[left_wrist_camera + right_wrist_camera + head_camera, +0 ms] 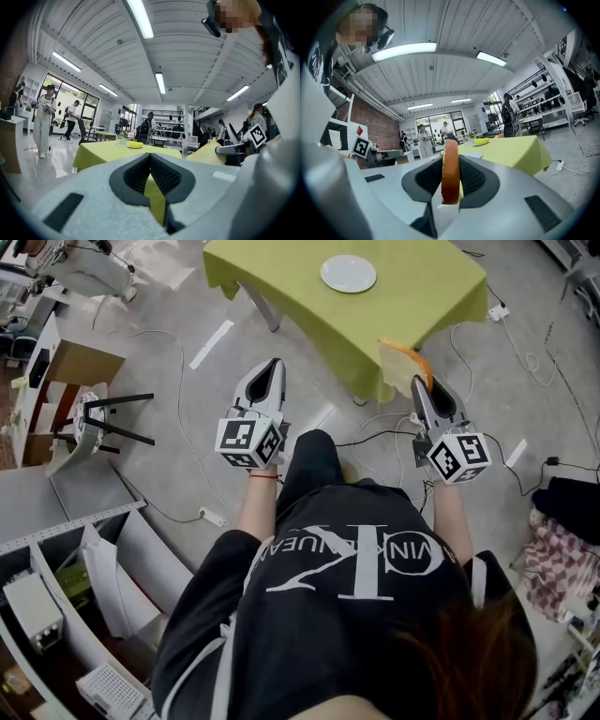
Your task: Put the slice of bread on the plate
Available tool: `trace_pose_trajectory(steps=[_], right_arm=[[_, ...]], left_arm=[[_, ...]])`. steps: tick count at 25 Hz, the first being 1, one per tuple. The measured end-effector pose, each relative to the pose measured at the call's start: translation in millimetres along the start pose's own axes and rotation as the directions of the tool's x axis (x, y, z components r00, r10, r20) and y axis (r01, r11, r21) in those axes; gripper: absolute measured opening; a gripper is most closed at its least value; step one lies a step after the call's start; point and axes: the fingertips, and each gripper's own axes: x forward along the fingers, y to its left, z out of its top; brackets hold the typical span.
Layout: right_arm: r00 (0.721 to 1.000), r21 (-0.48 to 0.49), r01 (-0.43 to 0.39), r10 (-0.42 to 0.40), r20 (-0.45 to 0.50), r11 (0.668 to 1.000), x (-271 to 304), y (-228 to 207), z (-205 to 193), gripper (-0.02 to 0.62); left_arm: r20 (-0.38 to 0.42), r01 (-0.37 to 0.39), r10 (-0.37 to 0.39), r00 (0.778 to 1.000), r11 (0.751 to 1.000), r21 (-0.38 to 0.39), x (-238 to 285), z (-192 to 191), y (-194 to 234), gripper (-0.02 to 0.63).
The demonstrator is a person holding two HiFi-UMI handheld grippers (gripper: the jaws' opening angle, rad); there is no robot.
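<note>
The slice of bread [398,359] stands on edge between the jaws of my right gripper [418,381], which is shut on it just short of the table's near corner. In the right gripper view its orange crust [450,171] fills the gap between the pads. The white plate [348,273] lies on the yellow-green tablecloth [422,296], beyond both grippers; it shows as a pale disc [472,154] past the bread. My left gripper [276,365] is held level over the floor left of the table, its pads [161,171] meeting at the tips with nothing in them.
Cables and a power strip [214,517] lie on the grey floor around the person's feet. A tipped black stool [112,423] and shelving [56,615] are on the left, a checkered cloth [562,559] on the right. Several people [44,119] stand farther back in the room.
</note>
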Motion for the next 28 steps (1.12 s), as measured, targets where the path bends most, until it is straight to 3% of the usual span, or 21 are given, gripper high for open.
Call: trace_pose_trajectory(steps=[7, 13, 28], right_arm=[[1.0, -0.004, 0.008, -0.008, 0.002, 1.0, 27.8, -4.5, 7.5, 0.091], [0.999, 0.013, 0.054, -0.054, -0.002, 0.998, 68.0, -24.3, 20.1, 0.091], [0.986, 0.156, 0.165, -0.161, -0.038, 0.974, 188.0, -42.3, 19.8, 0.091]], left_arm=[[0.009, 0.026, -0.026, 1.0, 1.0, -0.016, 31.7, 2.7, 24.0, 0.006], [0.008, 0.126, -0.126, 0.992, 0.992, -0.02, 95.4, 14.1, 36.7, 0.006], [-0.098, 0.248, -0.256, 0.962, 0.965, -0.081, 199.9, 3.3, 118.0, 0.006]])
